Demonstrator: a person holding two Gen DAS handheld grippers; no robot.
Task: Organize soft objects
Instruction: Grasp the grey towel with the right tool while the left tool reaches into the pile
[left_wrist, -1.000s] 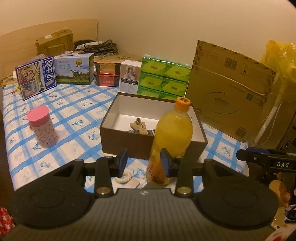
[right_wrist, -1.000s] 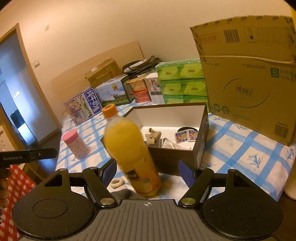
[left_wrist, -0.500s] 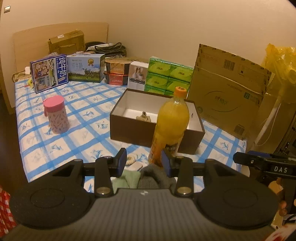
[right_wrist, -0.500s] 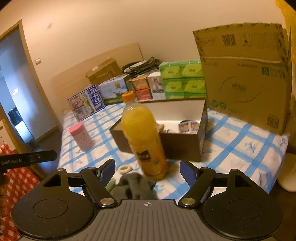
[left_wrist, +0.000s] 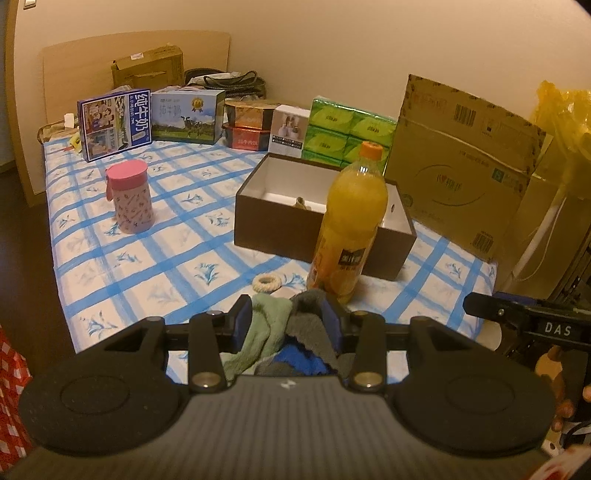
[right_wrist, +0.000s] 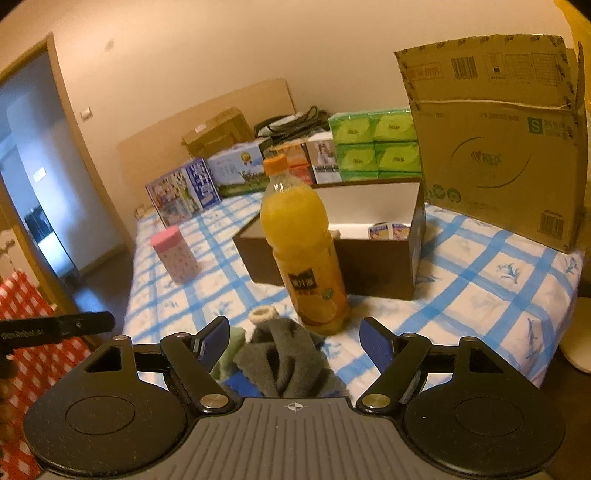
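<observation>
Presently, I had both grippers aimed down at the near edge of the checked cloth (left_wrist: 166, 258), where the soft things lay in a small heap: a green sock (left_wrist: 269, 325), a grey sock (right_wrist: 291, 354) and a blue cloth (left_wrist: 299, 360) tucked under them.

1. Left gripper (left_wrist: 288, 319): jaws stood partly apart, one on each side of the heap. The green sock lay just beside the left pad. No clamping on the fabric was evident, so I judged the gripper empty.
2. Right gripper (right_wrist: 295, 341): jaws stood wide, with clear gaps on both sides of the grey sock. It held nothing.

The wide setting suited a bunched, springy load that needs room before the pads close. The narrower left setting suited picking out a single sock.

The open brown box (left_wrist: 273, 229) sat behind the heap, near the middle of the cloth. It already held a few small items, so I judged it the destination. A full juice bottle (left_wrist: 351, 218) stood upright between heap and box, touching neither gripper. It was the main hazard: any lift toward the box had to pass beside it, not through it.

A pale hair ring (left_wrist: 266, 283) lay flat just beyond the heap, separate and not yet collected.
</observation>
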